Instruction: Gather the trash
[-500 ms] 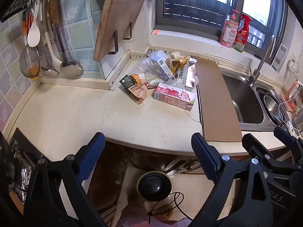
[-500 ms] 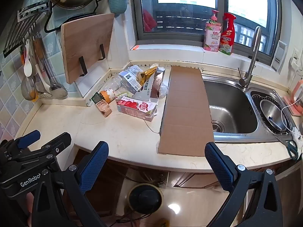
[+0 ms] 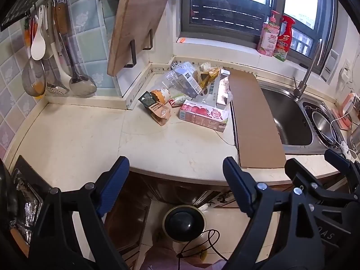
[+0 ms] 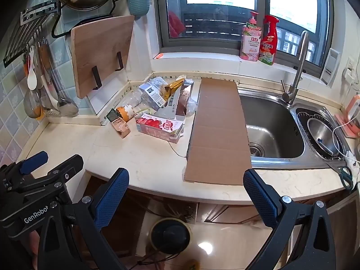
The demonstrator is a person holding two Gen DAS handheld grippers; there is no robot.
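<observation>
You hold both grippers' fingers [image 3: 117,180] [image 4: 112,193] spread apart and empty off the cream counter's [image 4: 144,162] front edge, the crumpled packaging pile [image 4: 157,108] near its back corner.

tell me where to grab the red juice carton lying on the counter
Grip the red juice carton across its narrow width, near the middle, coming down from above and the front. It lies flat on its broad face with the front long side clear; other trash crowds behind it.

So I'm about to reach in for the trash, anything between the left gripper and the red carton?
Nothing visible. The open left gripper hangs off the counter edge, and only bare counter lies before the red carton.
</observation>
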